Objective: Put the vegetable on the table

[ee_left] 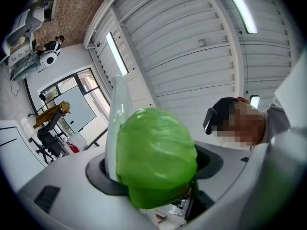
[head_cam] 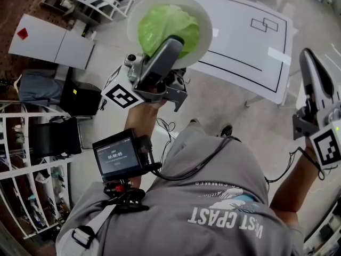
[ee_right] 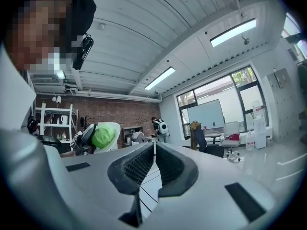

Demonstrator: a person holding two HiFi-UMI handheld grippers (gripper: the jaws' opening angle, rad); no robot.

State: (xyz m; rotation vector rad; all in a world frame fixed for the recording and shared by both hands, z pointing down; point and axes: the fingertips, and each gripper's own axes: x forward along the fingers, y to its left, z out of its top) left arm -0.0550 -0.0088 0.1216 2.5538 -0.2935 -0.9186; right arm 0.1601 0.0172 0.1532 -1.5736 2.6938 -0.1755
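A green cabbage [head_cam: 166, 24] lies on a white plate [head_cam: 205, 23], both held up in the air. My left gripper [head_cam: 173, 44] is shut on them: one jaw lies over the cabbage and the other is hidden behind the plate. In the left gripper view the cabbage [ee_left: 156, 155] fills the gap between the jaws, with the plate [ee_left: 117, 121] on edge at its left. The white table [head_cam: 250, 41] with black lines stands below and beyond the plate. My right gripper [head_cam: 308, 55] is raised at the right, shut and empty [ee_right: 153, 147]. From the right gripper view the cabbage [ee_right: 103, 135] shows far left.
A white wire shelf rack [head_cam: 26, 169], black chairs [head_cam: 58, 137] and a white cabinet [head_cam: 53, 41] stand at the left on the floor. A small screen [head_cam: 120, 156] is strapped to the left forearm. People [ee_right: 158, 127] stand far back by the windows.
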